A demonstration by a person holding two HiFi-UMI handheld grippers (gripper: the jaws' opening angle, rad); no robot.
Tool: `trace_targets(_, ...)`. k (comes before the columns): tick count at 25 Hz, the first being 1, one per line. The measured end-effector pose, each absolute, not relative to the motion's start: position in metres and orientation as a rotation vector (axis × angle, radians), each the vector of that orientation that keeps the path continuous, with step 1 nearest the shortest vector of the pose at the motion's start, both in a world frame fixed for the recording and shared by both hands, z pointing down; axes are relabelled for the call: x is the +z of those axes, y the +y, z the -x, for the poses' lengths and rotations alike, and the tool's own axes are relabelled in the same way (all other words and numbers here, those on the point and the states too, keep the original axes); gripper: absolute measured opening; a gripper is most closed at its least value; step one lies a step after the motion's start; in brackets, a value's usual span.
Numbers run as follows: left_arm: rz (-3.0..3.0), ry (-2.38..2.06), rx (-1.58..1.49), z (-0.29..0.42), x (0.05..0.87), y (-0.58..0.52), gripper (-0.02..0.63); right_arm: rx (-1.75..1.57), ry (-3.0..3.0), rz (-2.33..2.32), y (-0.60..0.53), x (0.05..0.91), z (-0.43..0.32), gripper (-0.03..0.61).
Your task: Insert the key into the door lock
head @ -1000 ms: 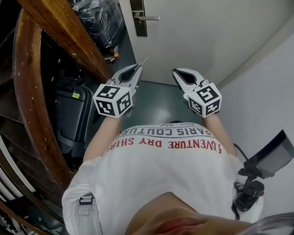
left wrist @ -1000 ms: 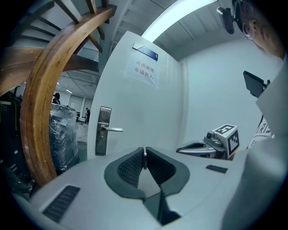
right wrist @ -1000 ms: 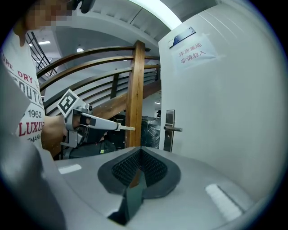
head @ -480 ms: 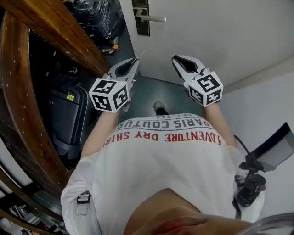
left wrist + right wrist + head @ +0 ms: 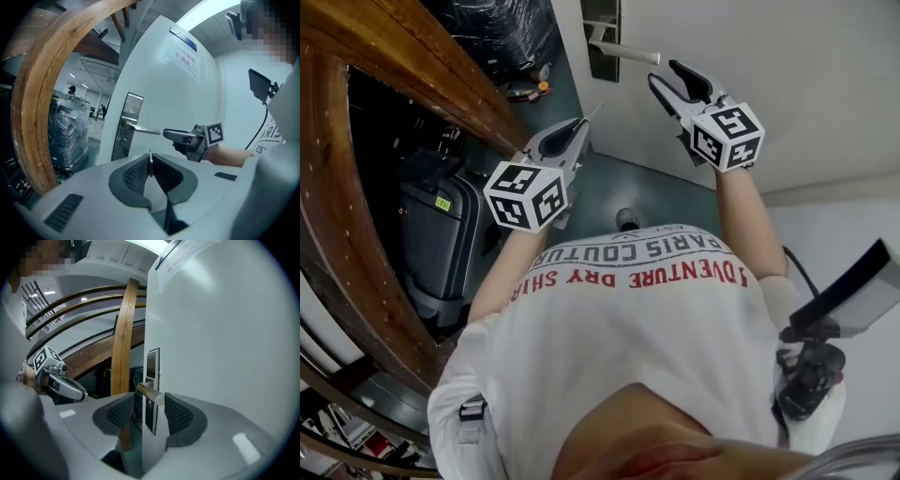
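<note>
The white door has a steel lock plate with a lever handle; the keyhole sits below the lever. My left gripper is shut on a thin metal key, seen edge-on between the pads, and is short of the door, pointing at the lock plate. My right gripper is at the lever's free end. Its jaws are opening, and the handle stands between them with a gap on each side.
A curved wooden stair rail runs close on the left, with a black suitcase and a plastic-wrapped pallet behind it. A white wall closes the right side. A black monitor on a mount sits at the person's right hip.
Both grippers moved forward to the door. The right one rose to the lever handle and its jaws went from shut to wide apart. The left one still holds the key.
</note>
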State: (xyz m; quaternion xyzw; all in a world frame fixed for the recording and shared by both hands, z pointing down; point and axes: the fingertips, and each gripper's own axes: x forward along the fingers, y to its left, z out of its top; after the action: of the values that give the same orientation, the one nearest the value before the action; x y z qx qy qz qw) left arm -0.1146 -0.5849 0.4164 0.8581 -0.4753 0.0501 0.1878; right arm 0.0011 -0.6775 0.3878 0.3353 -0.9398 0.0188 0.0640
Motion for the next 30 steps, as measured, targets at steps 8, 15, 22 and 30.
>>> trace_targets(8, -2.377, -1.322, 0.107, 0.124, 0.421, -0.589, 0.023, 0.006, -2.782, -1.045, -0.696, 0.387, 0.010, 0.169)
trace_targets(15, -2.289, -1.268, -0.021, 0.120, 0.426, -0.601, 0.023, -0.004, -2.775, -1.047, -0.699, 0.386, 0.007, 0.135)
trace_targets(22, -2.037, -1.169, -0.408, 0.121, 0.425, -0.640, 0.023, 0.005, -2.773, -1.036, -0.700, 0.387, 0.007, 0.135)
trace_targets(30, -1.685, -1.092, -0.757, 0.127, 0.453, -0.682, 0.023, 0.009, -2.776, -1.032, -0.696, 0.387, 0.009, 0.135)
